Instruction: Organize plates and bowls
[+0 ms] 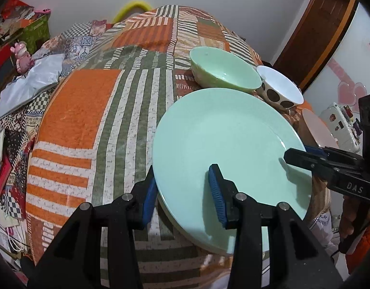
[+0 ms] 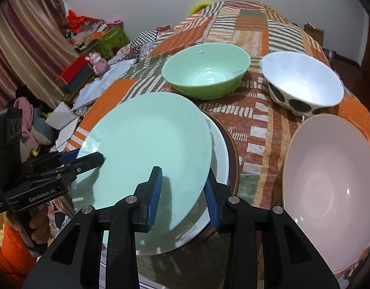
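A mint green plate (image 1: 228, 149) (image 2: 146, 149) is held tilted above a white plate (image 2: 221, 159), which lies on a dark brown plate (image 2: 234, 159). My left gripper (image 1: 182, 195) straddles the green plate's left rim, one blue pad above and one below; it also shows in the right wrist view (image 2: 88, 156). My right gripper (image 2: 183, 197) straddles the plate's right rim, and shows in the left wrist view (image 1: 298, 154). Both sets of jaws are wide apart around the rim. A green bowl (image 2: 206, 69), a white spotted bowl (image 2: 302, 82) and a pink bowl (image 2: 331, 187) stand nearby.
The table carries an orange, green and white patterned cloth (image 1: 88, 110). Cluttered boxes, fabrics and a pink toy (image 1: 22, 56) lie to the left beyond the table edge. A wooden door (image 1: 314, 36) stands at the right.
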### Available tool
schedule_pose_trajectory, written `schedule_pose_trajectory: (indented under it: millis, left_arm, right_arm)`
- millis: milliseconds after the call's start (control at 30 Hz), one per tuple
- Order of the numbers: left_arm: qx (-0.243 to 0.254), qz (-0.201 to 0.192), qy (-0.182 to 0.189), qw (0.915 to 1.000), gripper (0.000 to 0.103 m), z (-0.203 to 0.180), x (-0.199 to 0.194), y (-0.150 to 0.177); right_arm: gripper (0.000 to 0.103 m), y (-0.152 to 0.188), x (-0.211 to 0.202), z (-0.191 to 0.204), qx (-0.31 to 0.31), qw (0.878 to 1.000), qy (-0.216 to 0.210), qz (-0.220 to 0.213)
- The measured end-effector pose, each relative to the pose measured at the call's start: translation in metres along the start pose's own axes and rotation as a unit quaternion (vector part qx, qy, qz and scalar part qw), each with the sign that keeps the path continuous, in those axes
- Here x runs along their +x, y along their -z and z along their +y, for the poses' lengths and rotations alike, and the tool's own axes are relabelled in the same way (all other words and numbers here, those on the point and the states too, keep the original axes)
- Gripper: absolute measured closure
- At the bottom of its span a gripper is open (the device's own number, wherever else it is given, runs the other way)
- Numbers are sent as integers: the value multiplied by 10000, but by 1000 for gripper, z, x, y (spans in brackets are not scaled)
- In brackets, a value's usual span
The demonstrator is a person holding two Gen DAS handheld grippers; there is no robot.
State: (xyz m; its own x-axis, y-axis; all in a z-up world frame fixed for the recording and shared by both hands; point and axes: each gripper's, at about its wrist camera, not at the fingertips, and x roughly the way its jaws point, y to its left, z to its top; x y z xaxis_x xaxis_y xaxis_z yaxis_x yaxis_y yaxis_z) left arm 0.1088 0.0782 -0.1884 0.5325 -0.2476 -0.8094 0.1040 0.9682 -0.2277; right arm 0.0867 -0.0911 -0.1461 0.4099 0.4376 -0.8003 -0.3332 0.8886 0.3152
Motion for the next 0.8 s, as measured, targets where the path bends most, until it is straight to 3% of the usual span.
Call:
schedule_pose_trajectory:
  millis: [800]
  left_arm:
    - [152,22,-536,9984,62,-7,4,0]
  right_arm:
    - [72,12,-3,-7,34,9994,-353,-2]
